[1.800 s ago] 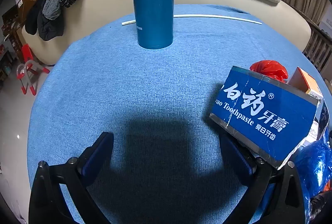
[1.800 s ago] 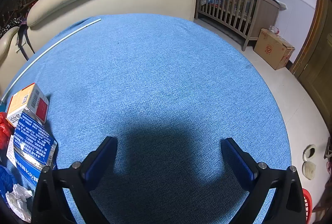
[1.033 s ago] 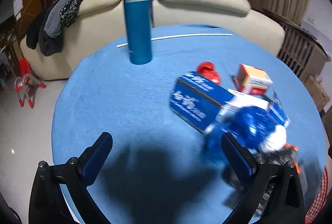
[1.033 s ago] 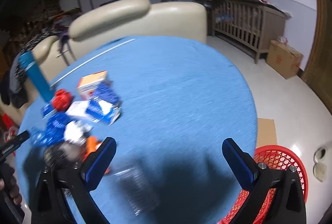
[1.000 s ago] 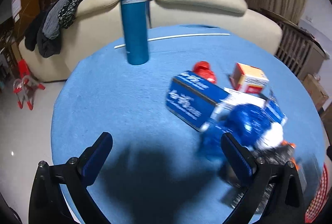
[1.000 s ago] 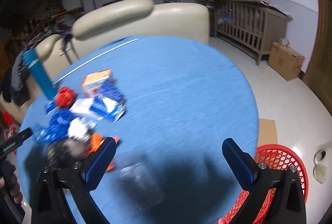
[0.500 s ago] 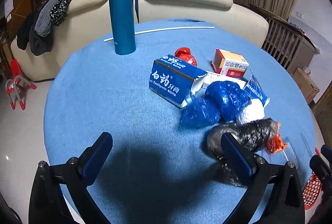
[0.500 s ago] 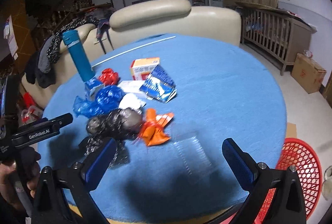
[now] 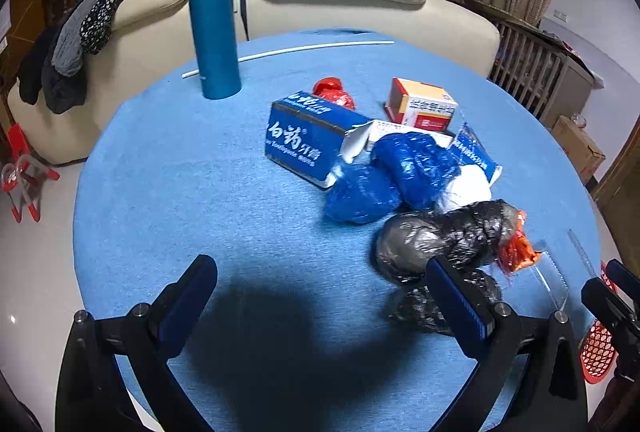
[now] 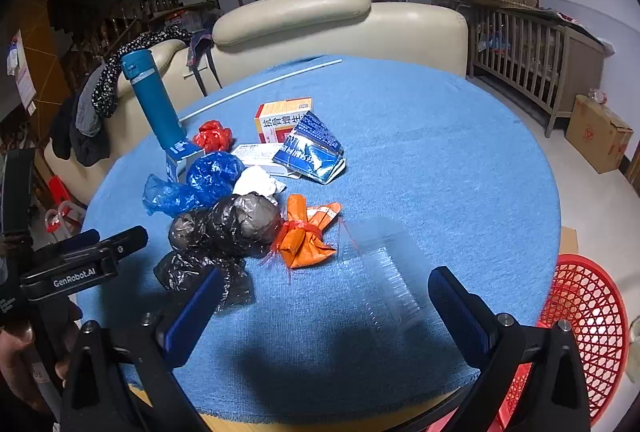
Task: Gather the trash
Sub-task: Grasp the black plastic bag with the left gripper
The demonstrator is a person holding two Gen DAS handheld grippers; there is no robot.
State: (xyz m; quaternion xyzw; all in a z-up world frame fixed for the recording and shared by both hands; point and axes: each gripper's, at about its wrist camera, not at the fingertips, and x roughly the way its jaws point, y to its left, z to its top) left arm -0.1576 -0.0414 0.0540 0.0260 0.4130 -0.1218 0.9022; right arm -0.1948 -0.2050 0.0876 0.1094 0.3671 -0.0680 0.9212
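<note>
Since both my tools hang empty above the near edge of the bench (image 10: 460,152), the question is which piece of trash lies closest to which hand; my right hand-held gripper (image 10: 328,308) is spread wide with nothing between its fingers, and the clear plastic tray (image 10: 384,272) lies straight ahead of it, just beyond the gap, its long axis running away from me and a little to the right, roughly in line with the fingers; I judge I would have to turn the wrist to close across its narrow width. My left hand-held gripper (image 9: 320,296) is equally wide and empty; the black plastic bags (image 9: 440,244) lie ahead and to its right, one just beside the right finger, so that hand is the nearer one for them. The orange wrapper (image 10: 304,236) sits between bags and tray, touching the bags. The red basket (image 10: 580,332) stands on the floor off the bench's right edge, beside my right hand; I judge the tray the shortest carry.
</note>
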